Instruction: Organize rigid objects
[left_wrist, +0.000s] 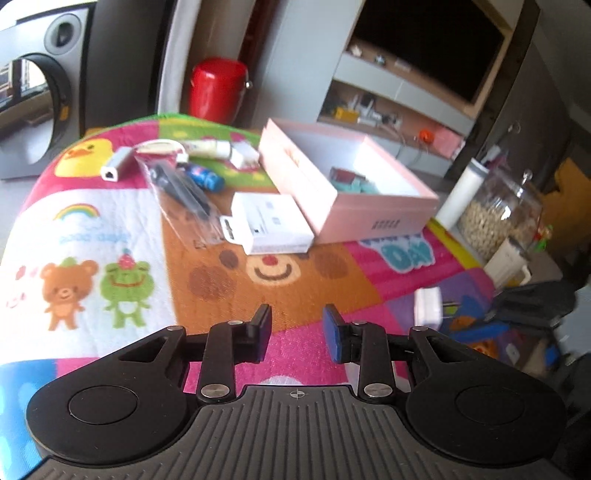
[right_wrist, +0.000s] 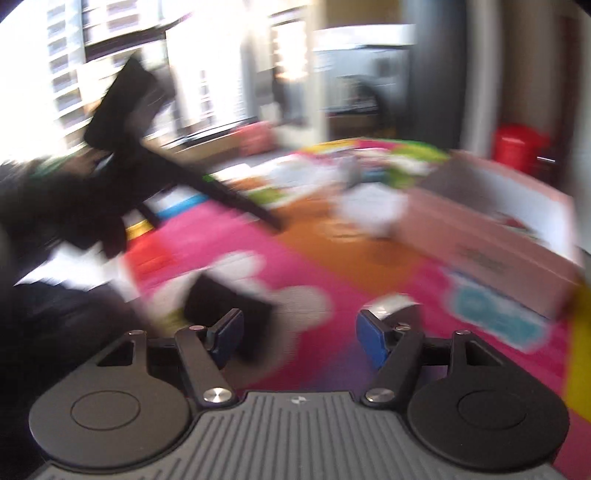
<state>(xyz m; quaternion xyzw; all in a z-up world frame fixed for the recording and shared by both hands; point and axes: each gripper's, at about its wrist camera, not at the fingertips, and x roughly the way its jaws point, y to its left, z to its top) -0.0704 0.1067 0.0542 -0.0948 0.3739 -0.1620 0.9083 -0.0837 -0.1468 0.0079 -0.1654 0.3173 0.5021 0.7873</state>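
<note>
While both wrist views look across it, the colourful cartoon-print quilted mat (left_wrist: 122, 229) takes up most of the scene, bears, frog and duck printed on it. Next in size, the open pink cardboard box (left_wrist: 373, 218) sits toward the mat's far right edge, with small teal and dark red items (left_wrist: 351, 181) lying in its near corner. Just beside the box's near-left wall, and perhaps touching it, lies the flat white rectangular carton (left_wrist: 273, 225). Left of that, a clear plastic bag of dark parts (left_wrist: 184, 195) runs toward the far edge, where a blue patterned tube (left_wrist: 205, 177), a silver adapter with a white cable (left_wrist: 116, 166) and a cream tube (left_wrist: 207, 148) cluster. Down at the near right edge, a white wall plug (left_wrist: 430, 306) lies alone. Left gripper (left_wrist: 297, 332) hovers over the near edge, jaws apart, nothing between them. Right gripper (right_wrist: 297, 338), in a heavily blurred view, has its blue pads (right_wrist: 371, 339) spread wide too, holding nothing.
</note>
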